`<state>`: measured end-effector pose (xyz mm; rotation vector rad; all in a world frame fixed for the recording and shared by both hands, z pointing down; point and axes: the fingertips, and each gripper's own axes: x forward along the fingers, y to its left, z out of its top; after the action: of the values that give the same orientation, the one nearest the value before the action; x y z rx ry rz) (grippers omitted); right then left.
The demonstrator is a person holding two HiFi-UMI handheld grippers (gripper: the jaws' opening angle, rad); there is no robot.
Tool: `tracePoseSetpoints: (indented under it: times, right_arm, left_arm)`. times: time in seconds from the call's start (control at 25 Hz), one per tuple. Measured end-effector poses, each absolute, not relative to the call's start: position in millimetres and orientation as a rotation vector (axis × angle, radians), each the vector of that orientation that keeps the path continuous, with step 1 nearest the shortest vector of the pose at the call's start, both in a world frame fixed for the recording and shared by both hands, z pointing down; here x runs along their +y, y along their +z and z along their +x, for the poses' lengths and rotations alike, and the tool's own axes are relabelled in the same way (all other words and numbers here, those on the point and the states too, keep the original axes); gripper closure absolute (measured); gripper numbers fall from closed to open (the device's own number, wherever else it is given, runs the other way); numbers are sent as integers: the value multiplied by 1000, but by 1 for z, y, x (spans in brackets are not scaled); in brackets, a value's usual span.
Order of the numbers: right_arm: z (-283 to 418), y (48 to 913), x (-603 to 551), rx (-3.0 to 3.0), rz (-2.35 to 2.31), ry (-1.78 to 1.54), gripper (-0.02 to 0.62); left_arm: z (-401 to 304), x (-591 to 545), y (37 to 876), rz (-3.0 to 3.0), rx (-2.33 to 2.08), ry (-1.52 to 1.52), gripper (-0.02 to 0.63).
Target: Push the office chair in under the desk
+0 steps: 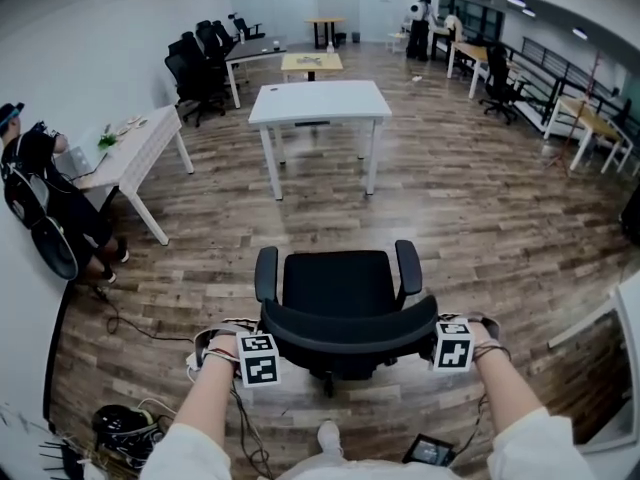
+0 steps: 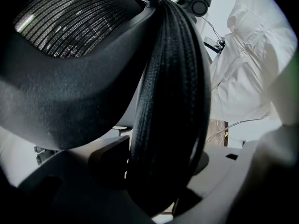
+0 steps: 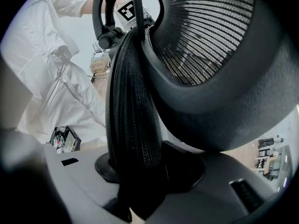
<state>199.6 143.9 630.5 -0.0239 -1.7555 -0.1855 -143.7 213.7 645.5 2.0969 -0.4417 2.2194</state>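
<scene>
Fingers [image 2: 107, 160] on left gripper [image 2: 161, 169] squeezing office chair [image 1: 340, 286] backrest rim, right gripper [image 3: 140, 171] clamping other end same way. Chair sitting on wood floor [image 1: 480, 228], well apart from white desk [image 1: 320, 100] ahead.

Person [image 1: 40, 193] at left, perhaps seated

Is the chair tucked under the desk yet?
Not yet. Done: the left hand-held gripper and right hand-held gripper are clamped on the backrest rim of the black mesh office chair. In hand: the push. Left: crossing the wooden floor to the white rectangular desk and sliding the seat under it.
</scene>
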Motion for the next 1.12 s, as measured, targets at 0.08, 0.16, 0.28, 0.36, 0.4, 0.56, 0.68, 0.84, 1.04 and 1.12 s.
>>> tracePoseSetpoints:
  times: [0.08, 0.16, 0.28, 0.36, 0.4, 0.56, 0.68, 0.84, 1.04, 1.12]
  right_arm:
    - [194, 631, 131, -1759, -20, -188, 408]
    - [189, 632, 120, -1761, -21, -188, 408]
    - [185, 637, 107, -1763, -18, -186, 408]
    - [183, 639, 99, -1768, -10, -190, 408]
    - [183, 640, 95, -1768, -5, -190, 408]
    - [182, 641, 86, -1778, 24, -210, 408]
    - [180, 640, 71, -1776, 38, -225, 408]
    - [173, 640, 55, -1773, 34, -212, 408]
    - [164, 639, 37, -1786, 24, -203, 408]
    - [163, 639, 28, -1786, 23, -203, 408]
  left_arm:
    - [-149, 201, 646, 2100, -434, 2220, 345]
    - [-153, 191, 647, 2096, -417, 2221, 345]
    - [-158, 178, 649, 2101, -417, 2220, 345]
    - [-159, 168, 651, 2113, -427, 2215, 344]
    - [-159, 165, 653, 2117, -427, 2213, 342]
    - [-162, 156, 655, 2114, -407, 2227, 344]
    - [-165, 142, 654, 2115, -402, 2231, 344]
    - [-173, 124, 655, 2110, -394, 2230, 342]
    - [-179, 103, 652, 2113, -402, 2233, 342]
    - [-180, 95, 652, 2114, -397, 2233, 344]
